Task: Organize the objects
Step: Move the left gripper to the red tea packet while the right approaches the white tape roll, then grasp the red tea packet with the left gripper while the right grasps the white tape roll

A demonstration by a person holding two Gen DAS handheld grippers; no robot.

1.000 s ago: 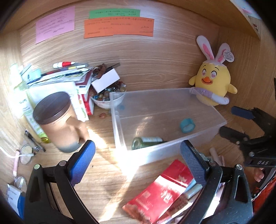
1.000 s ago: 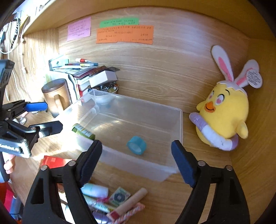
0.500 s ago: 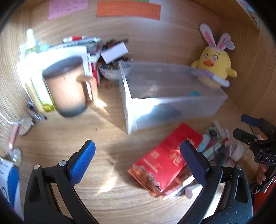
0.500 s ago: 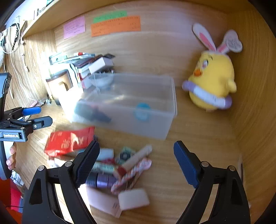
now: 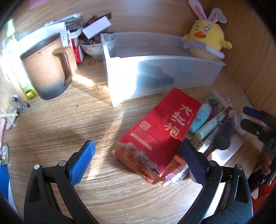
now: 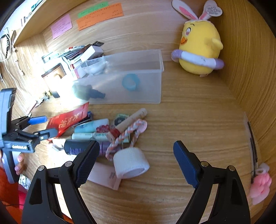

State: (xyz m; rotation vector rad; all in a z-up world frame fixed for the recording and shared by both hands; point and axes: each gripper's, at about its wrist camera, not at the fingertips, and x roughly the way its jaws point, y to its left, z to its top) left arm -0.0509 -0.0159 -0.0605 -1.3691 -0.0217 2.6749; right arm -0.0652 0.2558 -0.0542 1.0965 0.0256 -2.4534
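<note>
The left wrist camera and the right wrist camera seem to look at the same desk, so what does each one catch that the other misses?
Only the left wrist view shows the brown mug's handle and the big characters on the red packet square on. Only the right wrist view shows the white tape roll, the coloured notes on the back wall and a pink plush at the right edge. Both show the clear bin, the yellow chick plush and the pile of small tubes.
</note>
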